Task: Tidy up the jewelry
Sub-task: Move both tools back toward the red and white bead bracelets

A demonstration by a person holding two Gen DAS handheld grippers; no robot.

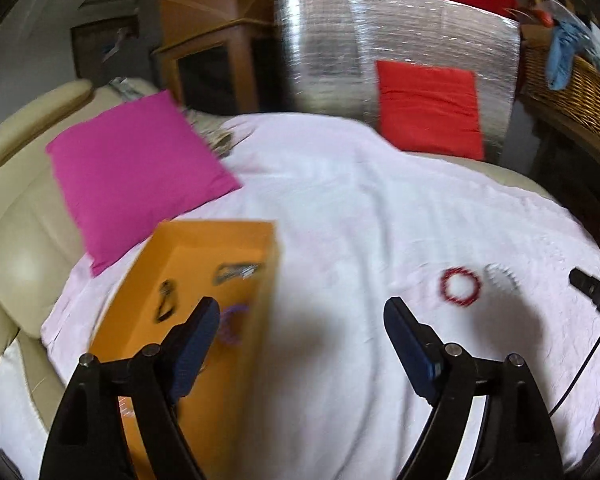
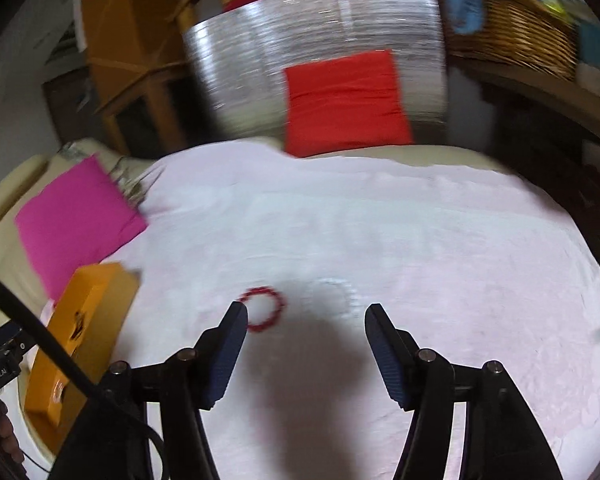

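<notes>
An orange box (image 1: 224,240) lies on the pale pink cloth (image 1: 340,200) with a dark chain (image 1: 166,304), a silvery piece (image 1: 236,272) and a purple bracelet (image 1: 230,322) inside. My left gripper (image 1: 302,312) hangs open above the cloth beside the box's right wall, nothing between its fingers. A red bead bracelet (image 1: 460,286) and a white bead bracelet (image 1: 500,276) lie on the cloth to its right. In the right wrist view my right gripper (image 2: 306,314) is open and empty just short of the red bracelet (image 2: 264,310) and the white bracelet (image 2: 338,292); the orange box (image 2: 88,320) sits at the left.
A magenta cushion (image 1: 136,176) lies at the cloth's far left, a red cushion (image 1: 430,108) against a silver foil panel (image 1: 340,52) at the back. A wicker basket (image 2: 512,28) stands on the right. The other gripper's tip (image 1: 592,288) and cable reach in from the right edge.
</notes>
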